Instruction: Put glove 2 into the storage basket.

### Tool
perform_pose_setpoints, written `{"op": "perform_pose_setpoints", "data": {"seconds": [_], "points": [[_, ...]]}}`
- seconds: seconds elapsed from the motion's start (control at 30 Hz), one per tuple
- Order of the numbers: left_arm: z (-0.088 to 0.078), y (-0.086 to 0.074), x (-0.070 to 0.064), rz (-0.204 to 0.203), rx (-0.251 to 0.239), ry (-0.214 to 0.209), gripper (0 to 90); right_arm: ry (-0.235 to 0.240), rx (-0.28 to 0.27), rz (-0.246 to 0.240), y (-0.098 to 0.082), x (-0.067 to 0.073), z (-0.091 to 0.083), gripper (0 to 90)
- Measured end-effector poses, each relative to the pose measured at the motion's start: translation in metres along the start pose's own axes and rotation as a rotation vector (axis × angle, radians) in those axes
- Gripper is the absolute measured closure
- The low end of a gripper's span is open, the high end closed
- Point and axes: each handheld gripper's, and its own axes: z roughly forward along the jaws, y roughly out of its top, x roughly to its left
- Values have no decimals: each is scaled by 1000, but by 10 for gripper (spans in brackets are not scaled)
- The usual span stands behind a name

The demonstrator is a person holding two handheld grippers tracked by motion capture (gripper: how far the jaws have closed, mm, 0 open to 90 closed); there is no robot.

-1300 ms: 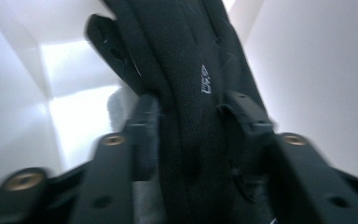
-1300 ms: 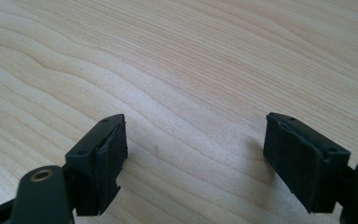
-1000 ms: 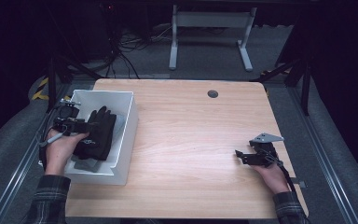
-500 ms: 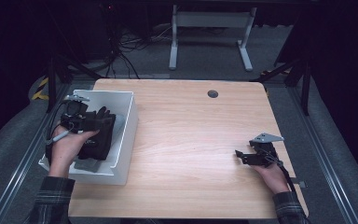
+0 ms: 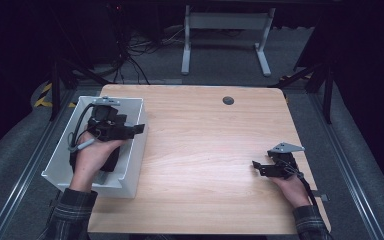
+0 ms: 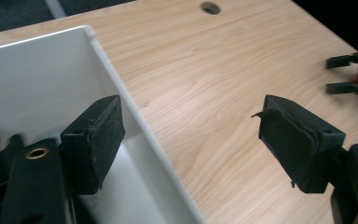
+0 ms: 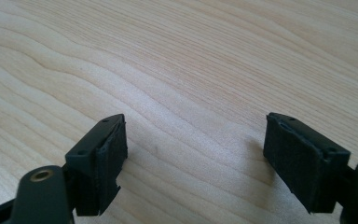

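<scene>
Black glove (image 5: 111, 161) lies in my white bin (image 5: 132, 150) at the table's (image 5: 205, 150) left edge, long axis running toward me and away; earlier my left gripper (image 5: 139, 129) was down on it. Now that gripper is raised over the bin's right wall, jaws just opened wide, empty. My right gripper (image 5: 256, 167) rests open, empty.

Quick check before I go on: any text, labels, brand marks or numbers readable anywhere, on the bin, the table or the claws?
None: no readable text shows on the white bin, the wooden table, the left claw or the right claw.
The yellow-black hazard stripes on the floor carry no words.
</scene>
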Motion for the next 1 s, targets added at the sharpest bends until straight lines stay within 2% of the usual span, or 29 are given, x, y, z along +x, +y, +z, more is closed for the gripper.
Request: {"op": "perform_pose_setpoints", "data": {"seconds": [0.23, 0.43, 0.57, 0.77, 1.0], "points": [[25, 6, -37, 52, 12, -71, 229, 0, -1, 0, 0, 0, 0, 222], [48, 5, -61, 81, 24, -107, 229, 0, 0, -1, 0, 0, 0, 222], [68, 3, -78, 110, 55, -132, 230, 0, 0, -1, 0, 0, 0, 222], [97, -8, -95, 143, 78, -154, 230, 1, -1, -1, 0, 0, 0, 222], [127, -27, -107, 189, 78, -163, 222, 3, -1, -4, 0, 0, 0, 222]]}}
